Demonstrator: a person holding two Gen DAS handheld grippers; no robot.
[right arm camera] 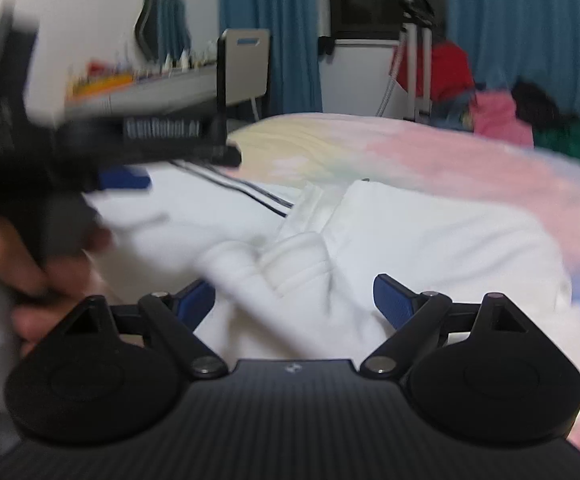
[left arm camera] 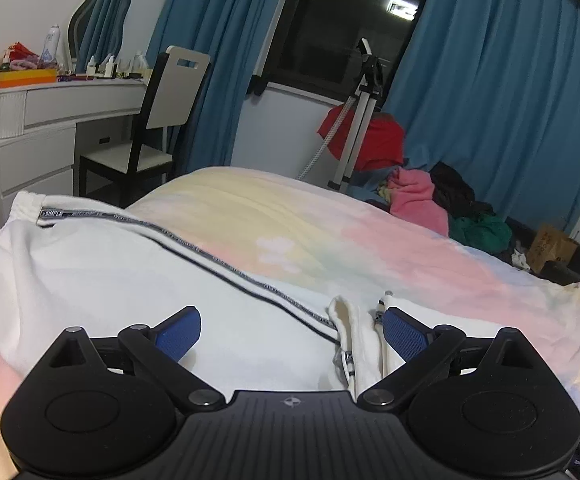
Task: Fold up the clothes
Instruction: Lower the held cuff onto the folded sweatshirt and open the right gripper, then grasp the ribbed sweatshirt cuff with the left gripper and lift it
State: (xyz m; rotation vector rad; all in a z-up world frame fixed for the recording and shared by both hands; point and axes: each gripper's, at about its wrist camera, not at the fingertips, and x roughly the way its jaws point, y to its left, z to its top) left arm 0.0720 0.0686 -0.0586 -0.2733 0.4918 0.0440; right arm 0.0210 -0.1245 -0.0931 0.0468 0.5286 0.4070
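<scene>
White trousers (left arm camera: 110,272) with a dark lettered side stripe lie on the pastel bedspread (left arm camera: 369,240). My left gripper (left arm camera: 291,330) is open just above the white cloth, with a folded white edge and drawstring between its blue pads (left arm camera: 403,334). My right gripper (right arm camera: 293,300) is open over bunched white cloth (right arm camera: 409,248); this view is blurred. The left gripper (right arm camera: 124,178) and the hand holding it show at the left of the right wrist view.
A white dressing table (left arm camera: 50,120) with bottles and a chair (left arm camera: 150,128) stand at the back left. A tripod (left arm camera: 361,112), a red garment (left arm camera: 373,140) and a pile of coloured clothes (left arm camera: 441,200) lie beyond the bed by blue curtains (left arm camera: 509,100).
</scene>
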